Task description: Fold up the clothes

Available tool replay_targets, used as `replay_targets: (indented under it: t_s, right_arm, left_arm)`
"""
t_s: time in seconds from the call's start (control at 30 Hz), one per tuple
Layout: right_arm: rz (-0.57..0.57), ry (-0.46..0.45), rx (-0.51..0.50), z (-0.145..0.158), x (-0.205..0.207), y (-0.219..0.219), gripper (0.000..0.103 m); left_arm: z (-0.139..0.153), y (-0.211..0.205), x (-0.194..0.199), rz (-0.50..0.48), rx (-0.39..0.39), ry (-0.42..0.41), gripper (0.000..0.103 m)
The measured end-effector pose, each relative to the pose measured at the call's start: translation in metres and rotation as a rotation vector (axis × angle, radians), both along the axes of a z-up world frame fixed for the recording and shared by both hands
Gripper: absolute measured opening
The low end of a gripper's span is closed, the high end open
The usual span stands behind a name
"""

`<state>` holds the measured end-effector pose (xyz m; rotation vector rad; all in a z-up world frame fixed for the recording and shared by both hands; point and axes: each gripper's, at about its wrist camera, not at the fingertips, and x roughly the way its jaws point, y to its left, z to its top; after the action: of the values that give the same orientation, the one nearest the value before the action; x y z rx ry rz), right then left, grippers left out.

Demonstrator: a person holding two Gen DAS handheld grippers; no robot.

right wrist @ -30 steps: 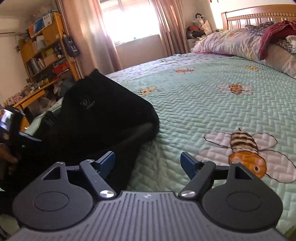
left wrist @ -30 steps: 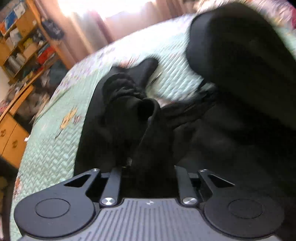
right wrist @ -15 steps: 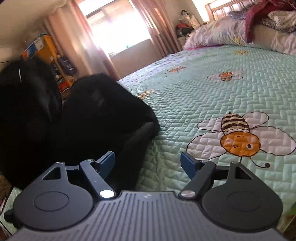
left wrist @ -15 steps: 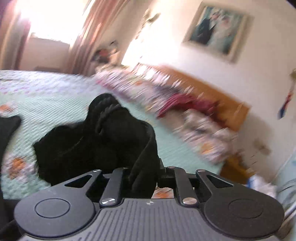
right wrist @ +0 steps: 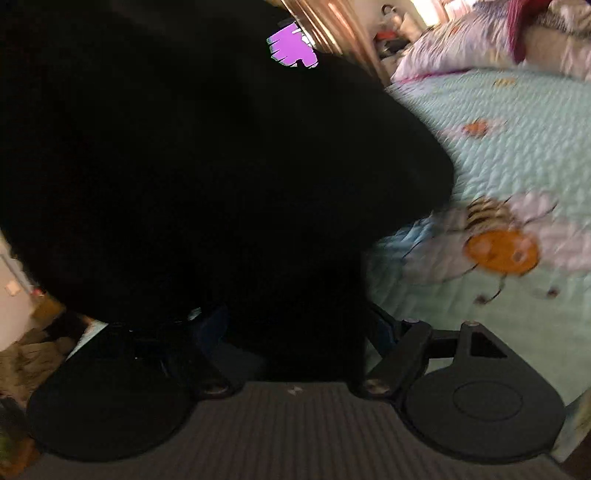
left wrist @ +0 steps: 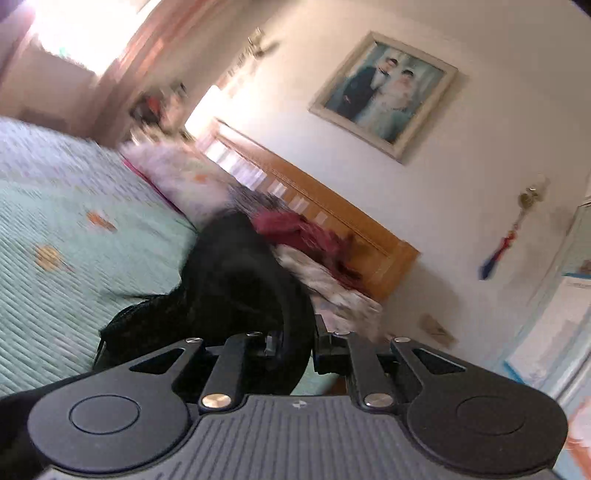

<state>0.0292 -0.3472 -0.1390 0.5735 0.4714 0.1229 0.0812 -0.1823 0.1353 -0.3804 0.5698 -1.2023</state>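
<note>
The left claw grips a bunched black garment lifted above the bed, unfolded so folding remains. The right claw seems spread, though cloth hides it.

Home bedroom. Bed with a mint quilt printed with bees, wooden headboard, floral pillows at the head. Framed portrait hangs on a white wall above the headboard; a small ornament hangs further right. Pink curtains beside a bright window. Red garment heaped by the pillows. Both views blurred, finer clutter unreadable.
</note>
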Motion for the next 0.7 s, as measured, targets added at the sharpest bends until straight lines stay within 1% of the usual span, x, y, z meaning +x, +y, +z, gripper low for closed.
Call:
replay_targets:
  t_s: [0.03, 0.07, 0.1, 0.13, 0.17, 0.2, 0.23, 0.27, 0.3, 0.33, 0.37, 0.4, 0.43, 0.47, 0.5, 0.53, 0.57, 0.63, 0.7]
  right_arm:
    - [0.019, 0.001, 0.019, -0.002, 0.002, 0.003, 0.080]
    - [0.037, 0.003, 0.042, -0.003, 0.004, 0.006, 0.080]
    - [0.044, 0.005, 0.087, -0.003, 0.007, 0.005, 0.080]
    - [0.048, 0.009, 0.135, -0.004, 0.010, 0.003, 0.081]
    - [0.031, 0.018, 0.195, -0.005, 0.013, -0.004, 0.081]
    - [0.014, 0.027, 0.251, -0.006, 0.016, -0.011, 0.080]
    - [-0.003, 0.033, 0.282, -0.007, 0.016, -0.018, 0.080]
    - [-0.020, 0.039, 0.307, -0.008, 0.016, -0.024, 0.080]
    - [-0.038, 0.048, 0.293, -0.009, 0.015, -0.028, 0.080]
    - [-0.041, 0.070, 0.267, -0.011, 0.015, -0.029, 0.080]
    - [-0.045, 0.094, 0.243, -0.013, 0.015, -0.030, 0.080]
    - [-0.055, 0.134, 0.228, -0.017, 0.016, -0.030, 0.080]
    - [-0.063, 0.176, 0.230, -0.023, 0.017, -0.031, 0.080]
    - [-0.064, 0.211, 0.257, -0.031, 0.016, -0.032, 0.080]
    - [-0.062, 0.231, 0.295, -0.038, 0.015, -0.034, 0.080]
    - [-0.061, 0.231, 0.318, -0.043, 0.012, -0.035, 0.080]
    - [-0.053, 0.223, 0.322, -0.044, 0.007, -0.036, 0.080]
    - [-0.042, 0.206, 0.337, -0.046, -0.004, -0.041, 0.080]
    - [-0.034, 0.190, 0.357, -0.047, -0.018, -0.048, 0.080]
  left_arm:
    - [0.002, -0.008, -0.004, -0.014, 0.009, -0.003, 0.015]
    - [0.006, -0.016, -0.006, -0.020, 0.021, -0.027, 0.015]
    - [0.011, -0.025, -0.007, -0.023, 0.030, -0.049, 0.014]
    - [0.018, -0.031, -0.001, -0.016, 0.019, -0.060, 0.004]
    - [0.028, -0.030, -0.001, -0.012, -0.025, -0.079, 0.000]
    - [0.041, -0.022, -0.005, 0.028, -0.042, -0.132, 0.000]
    - [0.053, -0.015, -0.010, 0.068, -0.059, -0.186, 0.000]
    - [0.065, -0.008, -0.014, 0.108, -0.076, -0.240, 0.004]
    - [0.076, -0.002, -0.018, 0.143, -0.086, -0.285, 0.007]
    - [0.079, -0.003, -0.016, 0.160, -0.068, -0.293, 0.012]
    - [0.076, -0.003, -0.014, 0.166, -0.035, -0.283, 0.016]
    - [0.067, -0.003, -0.011, 0.174, 0.008, -0.257, 0.019]
    - [0.052, -0.005, -0.007, 0.185, 0.065, -0.216, 0.034]
    - [0.037, -0.007, -0.004, 0.195, 0.123, -0.175, 0.052]
    - [0.022, -0.009, 0.000, 0.204, 0.178, -0.138, 0.055]
    - [0.005, -0.010, 0.001, 0.204, 0.229, -0.115, 0.056]
    - [-0.018, -0.009, 0.002, 0.195, 0.296, -0.095, 0.058]
    - [-0.056, -0.019, 0.000, 0.162, 0.414, -0.067, 0.063]
    - [-0.087, -0.030, -0.006, 0.109, 0.502, -0.063, 0.063]
